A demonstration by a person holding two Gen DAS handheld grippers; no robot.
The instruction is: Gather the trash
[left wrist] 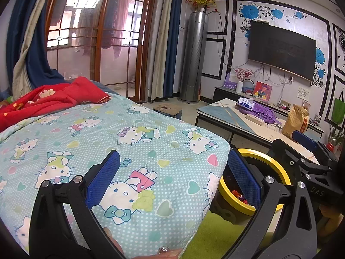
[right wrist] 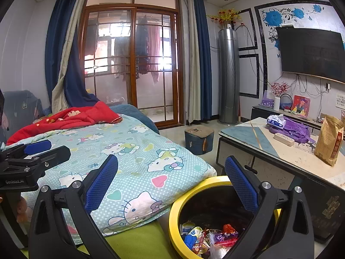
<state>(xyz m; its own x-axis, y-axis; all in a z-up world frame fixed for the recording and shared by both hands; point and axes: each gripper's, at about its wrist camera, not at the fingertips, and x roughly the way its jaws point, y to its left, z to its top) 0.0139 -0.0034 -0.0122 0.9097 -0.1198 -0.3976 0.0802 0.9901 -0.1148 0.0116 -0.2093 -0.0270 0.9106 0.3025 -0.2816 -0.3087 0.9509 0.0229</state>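
A yellow-rimmed trash bin (right wrist: pixel 174 213) stands on the floor by the bed's corner, holding several crumpled wrappers (right wrist: pixel 207 237). It also shows in the left wrist view (left wrist: pixel 278 168). My right gripper (right wrist: pixel 171 183) is open and empty, above the bin's near rim. My left gripper (left wrist: pixel 173 177) is open and empty over the bed's Hello Kitty quilt (left wrist: pixel 133 142). The right gripper's body (left wrist: pixel 310 161) shows at the right of the left wrist view; the left gripper (right wrist: pixel 32 151) shows at the left of the right wrist view.
A low table (right wrist: pixel 248 138) at right carries a brown paper bag (right wrist: pixel 327 142), purple backpack (right wrist: pixel 293 129), tissue pack (right wrist: pixel 276 120) and power strip (right wrist: pixel 283 139). A small stool (right wrist: pixel 198 138) stands on the floor. A red blanket (right wrist: pixel 64 120) lies on the bed. A green mat (right wrist: pixel 138 241) lies below.
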